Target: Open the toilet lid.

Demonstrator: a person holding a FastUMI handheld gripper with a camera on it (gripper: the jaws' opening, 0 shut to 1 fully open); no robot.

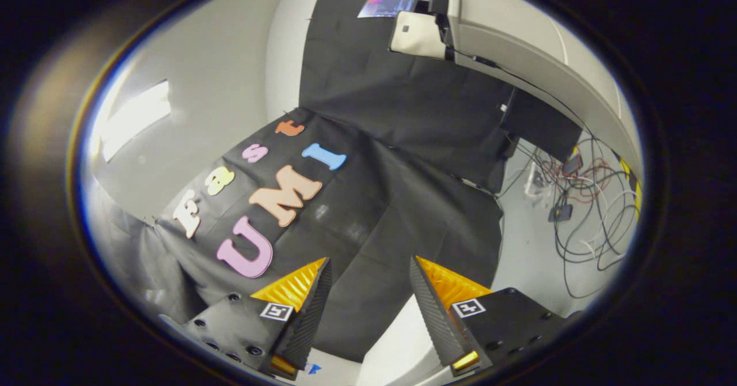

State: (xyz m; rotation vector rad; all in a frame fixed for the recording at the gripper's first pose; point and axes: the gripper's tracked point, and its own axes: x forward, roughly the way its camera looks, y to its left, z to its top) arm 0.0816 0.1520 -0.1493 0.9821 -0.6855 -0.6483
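The gripper [368,311] has its jaws wide apart and holds nothing; between the fingers there is only the black cloth [403,144] of the booth wall. Low in the frame, between and under the fingers, a pale curved surface [397,340] appears; it may be part of the toilet, but I cannot tell, and the lid itself I cannot make out. A toilet lid is probably stiff, smooth, rather light plastic on a hinge. It is best taken at the front rim, far from the hinge, because the smooth surface may slip.

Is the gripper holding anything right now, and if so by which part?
Nothing is held. The gripper is open, its fingers spread apart with only the black cloth wall beyond the gap.
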